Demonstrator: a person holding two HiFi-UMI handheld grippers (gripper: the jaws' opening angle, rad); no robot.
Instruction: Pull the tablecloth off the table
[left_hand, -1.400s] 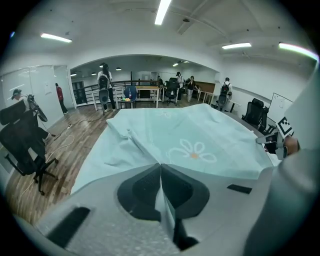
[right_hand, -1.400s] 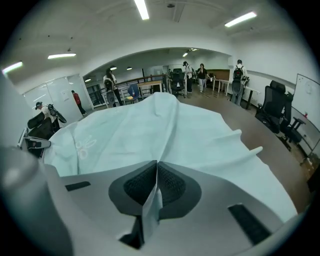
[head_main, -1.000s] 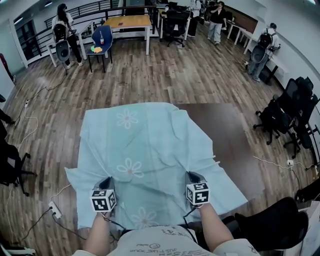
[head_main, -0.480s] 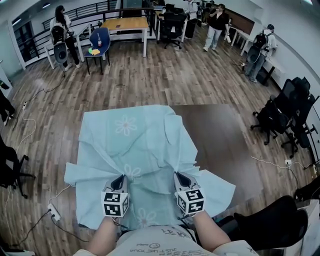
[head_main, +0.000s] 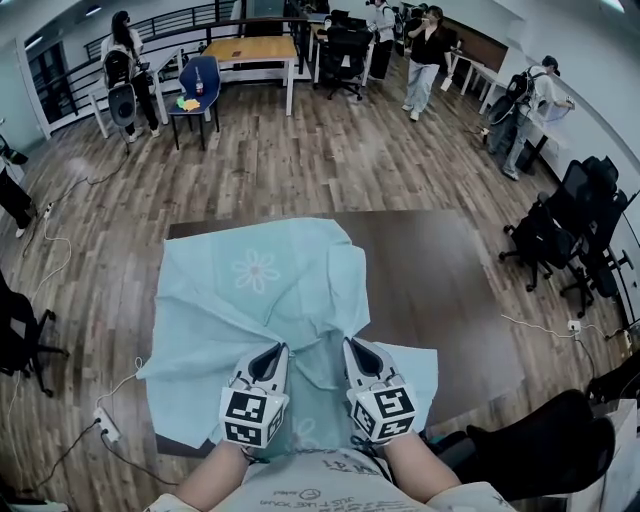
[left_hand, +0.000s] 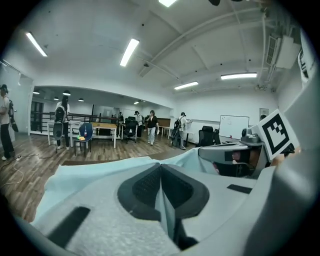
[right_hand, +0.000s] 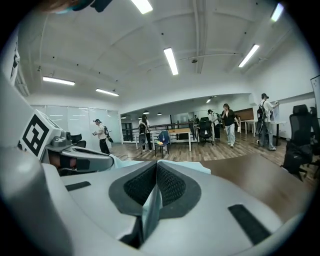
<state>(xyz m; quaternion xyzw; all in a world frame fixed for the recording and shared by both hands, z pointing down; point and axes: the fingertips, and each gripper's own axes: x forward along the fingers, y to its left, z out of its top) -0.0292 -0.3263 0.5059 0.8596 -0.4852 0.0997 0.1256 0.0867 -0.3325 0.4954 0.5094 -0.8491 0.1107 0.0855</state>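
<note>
Two hand-held grippers, left (head_main: 277, 349), right (head_main: 353, 345), tight on tablecloth (head_main: 250, 290); dark table (head_main: 450, 290), perhaps wood-floored office (head_main: 330, 150).

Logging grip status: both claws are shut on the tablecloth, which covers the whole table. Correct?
No: left claw and right claw are shut on the tablecloth, but the head view shows it covering only the left of the table; the right is bare.
</note>
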